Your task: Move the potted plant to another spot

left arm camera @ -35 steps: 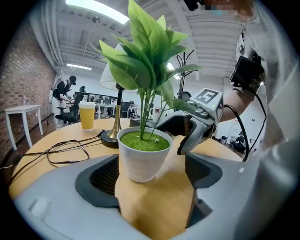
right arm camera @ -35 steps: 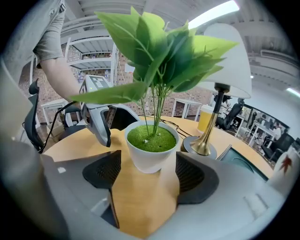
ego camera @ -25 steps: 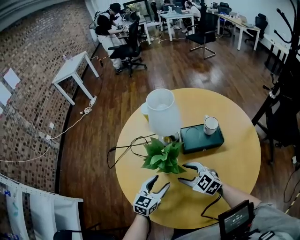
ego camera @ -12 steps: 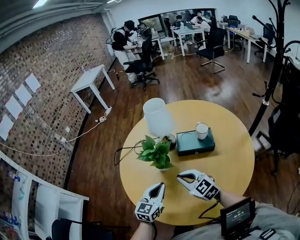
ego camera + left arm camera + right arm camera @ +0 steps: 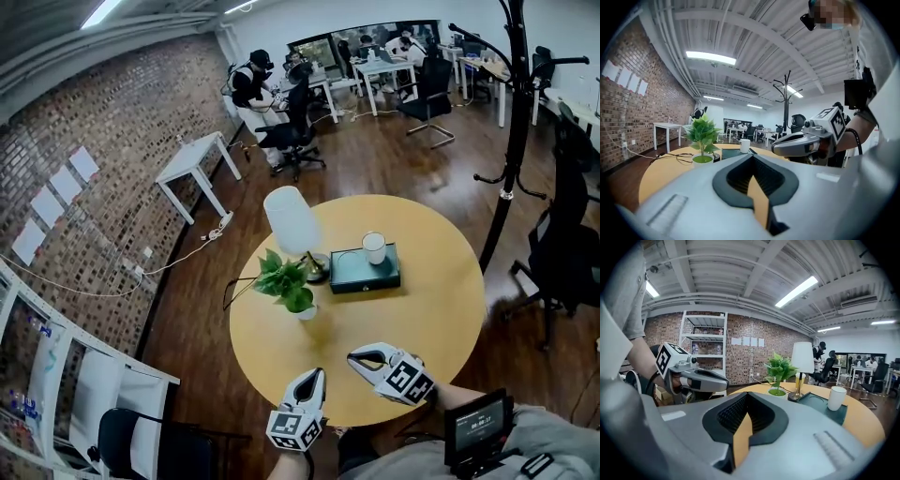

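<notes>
Round yellow tabletop (image 5: 427, 319) stands on a dark wood floor (image 5: 375, 173), with a brick wall (image 5: 112, 131) to the left and office desks beyond. The potted plant (image 5: 286, 281) sits near the tabletop's left edge, just beside a white-shaded lamp (image 5: 291, 220). A dark green tray (image 5: 361, 275) to the lamp's right carries a white mug (image 5: 374, 247). A black cable (image 5: 242, 292) trails off by the plant. Left claw (image 5: 316, 374) and right claw (image 5: 352, 356) are over the near edge, well apart from the plant. Both have jaws together and hold nothing.
</notes>
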A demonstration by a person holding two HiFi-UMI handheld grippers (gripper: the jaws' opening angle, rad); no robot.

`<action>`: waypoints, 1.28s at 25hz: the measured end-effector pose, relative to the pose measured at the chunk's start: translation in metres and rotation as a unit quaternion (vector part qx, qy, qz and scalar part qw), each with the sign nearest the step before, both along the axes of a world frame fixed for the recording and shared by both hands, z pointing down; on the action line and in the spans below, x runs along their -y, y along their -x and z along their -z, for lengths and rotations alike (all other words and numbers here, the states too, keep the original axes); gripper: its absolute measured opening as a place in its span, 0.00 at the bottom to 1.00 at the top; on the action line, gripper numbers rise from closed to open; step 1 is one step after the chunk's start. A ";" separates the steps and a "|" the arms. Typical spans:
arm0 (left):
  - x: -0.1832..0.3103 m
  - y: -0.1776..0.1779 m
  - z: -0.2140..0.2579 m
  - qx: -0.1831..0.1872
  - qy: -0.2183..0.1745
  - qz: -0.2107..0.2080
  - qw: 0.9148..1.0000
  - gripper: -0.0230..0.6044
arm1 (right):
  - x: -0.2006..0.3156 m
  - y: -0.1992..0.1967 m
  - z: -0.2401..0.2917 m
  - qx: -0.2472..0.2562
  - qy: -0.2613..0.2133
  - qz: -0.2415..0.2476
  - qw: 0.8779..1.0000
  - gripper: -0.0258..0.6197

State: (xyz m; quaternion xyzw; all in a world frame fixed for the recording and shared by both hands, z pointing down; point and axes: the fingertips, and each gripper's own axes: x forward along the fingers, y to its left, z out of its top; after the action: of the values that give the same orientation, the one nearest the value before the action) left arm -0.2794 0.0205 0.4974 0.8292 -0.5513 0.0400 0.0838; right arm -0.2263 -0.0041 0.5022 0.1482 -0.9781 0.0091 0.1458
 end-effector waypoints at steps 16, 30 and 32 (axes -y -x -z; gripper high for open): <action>-0.085 -0.054 0.020 -0.021 0.014 -0.006 1.000 0.02 | -0.085 -0.058 0.009 0.004 0.034 -0.013 0.999 0.05; -0.152 -0.078 0.009 -0.047 0.024 -0.061 0.997 0.02 | -0.160 -0.061 -0.011 -0.014 0.067 -0.038 0.997 0.05; -0.157 -0.082 0.009 -0.050 0.024 -0.069 0.996 0.03 | -0.165 -0.061 -0.012 -0.016 0.069 -0.038 0.997 0.05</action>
State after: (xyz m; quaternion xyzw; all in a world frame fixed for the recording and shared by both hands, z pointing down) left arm -0.1972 0.1779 0.4885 0.8638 -0.4871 0.0175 0.1281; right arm -0.1649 0.1610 0.5142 0.1753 -0.9663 0.0801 0.1704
